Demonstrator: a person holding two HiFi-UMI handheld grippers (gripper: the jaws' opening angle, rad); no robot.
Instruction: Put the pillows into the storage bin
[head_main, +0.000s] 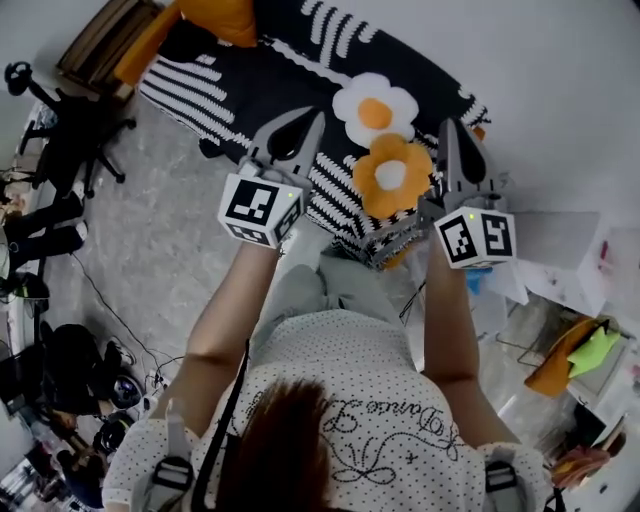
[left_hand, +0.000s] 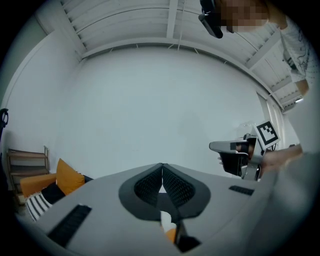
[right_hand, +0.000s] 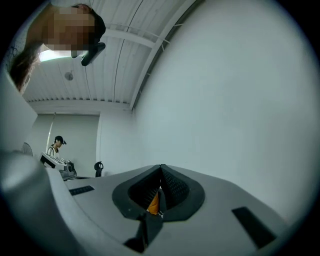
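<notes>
While the left tongs (head_main: 316, 120) and right tongs (head_main: 449, 128) are both clenched tight on nothing, the pickup has not begun, I'd judge. Two plump flower-shaped cushions, a white pillow (head_main: 374, 108) with an orange centre and an orange pillow (head_main: 392, 172), lie touching on the sofa's black-and-white striped throw (head_main: 250, 85), between the tongs. Next the tongs must spread, then pinch the soft stuffing. I can't pick out a storage bin.
</notes>
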